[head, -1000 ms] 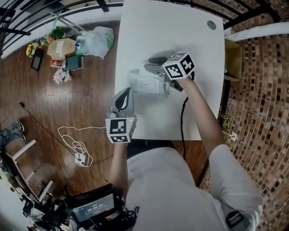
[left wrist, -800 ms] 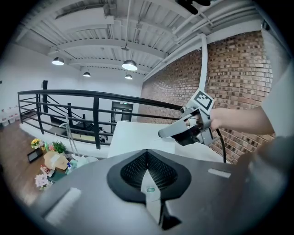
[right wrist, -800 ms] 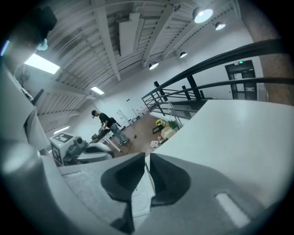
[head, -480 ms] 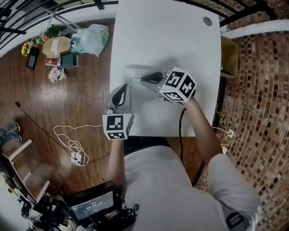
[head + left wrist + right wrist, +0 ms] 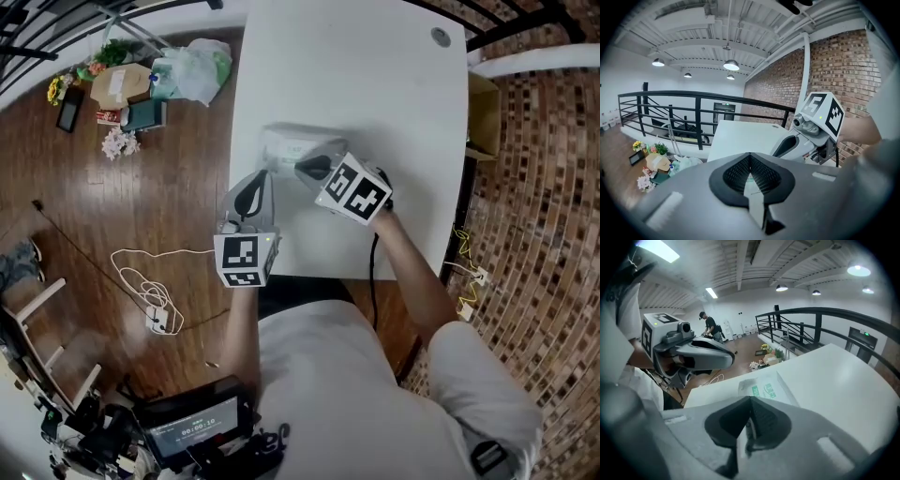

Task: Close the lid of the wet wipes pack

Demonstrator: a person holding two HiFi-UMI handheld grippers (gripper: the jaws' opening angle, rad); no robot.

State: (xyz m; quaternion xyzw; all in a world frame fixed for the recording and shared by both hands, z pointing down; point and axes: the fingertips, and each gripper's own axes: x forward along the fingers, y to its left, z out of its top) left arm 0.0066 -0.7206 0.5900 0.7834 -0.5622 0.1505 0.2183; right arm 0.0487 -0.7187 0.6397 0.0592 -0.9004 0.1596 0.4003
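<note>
The wet wipes pack (image 5: 292,147) lies flat on the white table (image 5: 375,84), near its left edge; it is white with green print (image 5: 765,390). Whether its lid is down I cannot tell. My right gripper (image 5: 304,168) is shut with nothing between its jaws, its tips just over the pack's near edge, and its marker cube (image 5: 353,188) is behind them. My left gripper (image 5: 253,186) hangs at the table's left front corner, a little short of the pack, also shut and empty. In the left gripper view the right gripper (image 5: 802,137) crosses ahead.
The table's left edge (image 5: 234,169) and front edge (image 5: 319,277) are close by. Bags, boxes and flowers (image 5: 141,89) lie on the wooden floor at left, with a white cable (image 5: 155,300) beside them. A brick wall (image 5: 534,187) stands at right.
The right gripper's jaws have closed, and it has drawn back from over the pack toward the table's front while rolling. The left gripper has stayed where it was.
</note>
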